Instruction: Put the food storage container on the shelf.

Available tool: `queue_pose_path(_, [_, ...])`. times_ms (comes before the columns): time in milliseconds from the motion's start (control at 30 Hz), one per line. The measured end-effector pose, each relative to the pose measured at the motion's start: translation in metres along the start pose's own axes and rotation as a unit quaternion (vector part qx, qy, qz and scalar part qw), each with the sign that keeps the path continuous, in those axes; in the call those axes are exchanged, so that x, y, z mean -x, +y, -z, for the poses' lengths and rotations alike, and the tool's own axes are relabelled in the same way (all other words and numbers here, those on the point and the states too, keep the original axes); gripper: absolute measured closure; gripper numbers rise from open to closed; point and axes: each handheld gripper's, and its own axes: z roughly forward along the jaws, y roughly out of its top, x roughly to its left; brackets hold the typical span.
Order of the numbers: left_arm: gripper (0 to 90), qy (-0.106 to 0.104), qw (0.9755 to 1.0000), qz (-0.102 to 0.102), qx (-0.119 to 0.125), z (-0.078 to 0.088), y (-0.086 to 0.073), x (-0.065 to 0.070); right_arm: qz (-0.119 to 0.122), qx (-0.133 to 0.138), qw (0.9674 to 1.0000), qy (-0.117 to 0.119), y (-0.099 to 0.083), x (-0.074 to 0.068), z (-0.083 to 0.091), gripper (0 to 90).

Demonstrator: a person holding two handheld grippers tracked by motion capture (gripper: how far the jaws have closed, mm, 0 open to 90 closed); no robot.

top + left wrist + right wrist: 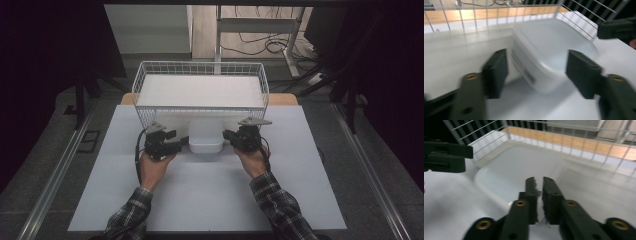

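Plaid-sleeved forearms reach up the table (210,200) to a lidded white plastic container (205,136), which sits just in front of the wire basket (201,90); the left gripper (179,143) is at the container's left side and the right gripper (228,135) at its right. Left fingers (495,72) stand well apart around the container's near corner without pressing it, while the right fingers (549,195) are pinched together at its edge, perhaps on the lid's rim, though blur hides the contact. Judging by this, the step is taking hold from both sides; next, the left fingers must close before lifting toward the basket.
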Motion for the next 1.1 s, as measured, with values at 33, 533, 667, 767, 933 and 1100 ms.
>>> queue_pose_path(33, [25.5, -0.002, 1.0000, -0.007, -0.001, 0.005, -0.004, 0.004, 0.003, -0.001, 1.0000, 0.007, -0.002, -0.002, 0.003, 88.1])
queue_pose_path(533, [6.8, 0.021, 0.9984, -0.052, -0.002, 0.069, -0.066, 0.033, 0.057, -0.040, 0.9958, 0.059, -0.023, -0.041, 0.001, 88.6])
queue_pose_path(667, [5.6, 0.013, 0.9975, -0.068, -0.013, 0.081, -0.082, 0.037, 0.064, -0.055, 0.9945, 0.062, -0.028, -0.044, -0.008, 88.1])
queue_pose_path(767, [3.8, 0.019, 0.9952, -0.094, -0.021, 0.088, -0.090, 0.041, 0.060, -0.065, 0.9940, 0.063, -0.033, -0.044, -0.018, 88.2])
queue_pose_path(933, [2.8, 0.021, 0.9957, -0.089, -0.018, 0.098, -0.097, 0.040, 0.063, -0.071, 0.9935, 0.063, -0.032, -0.045, -0.031, 88.2])
queue_pose_path(1100, [3.0, 0.012, 0.9971, -0.074, -0.012, 0.102, -0.099, 0.036, 0.072, -0.077, 0.9934, 0.045, -0.026, -0.045, -0.044, 88.4])
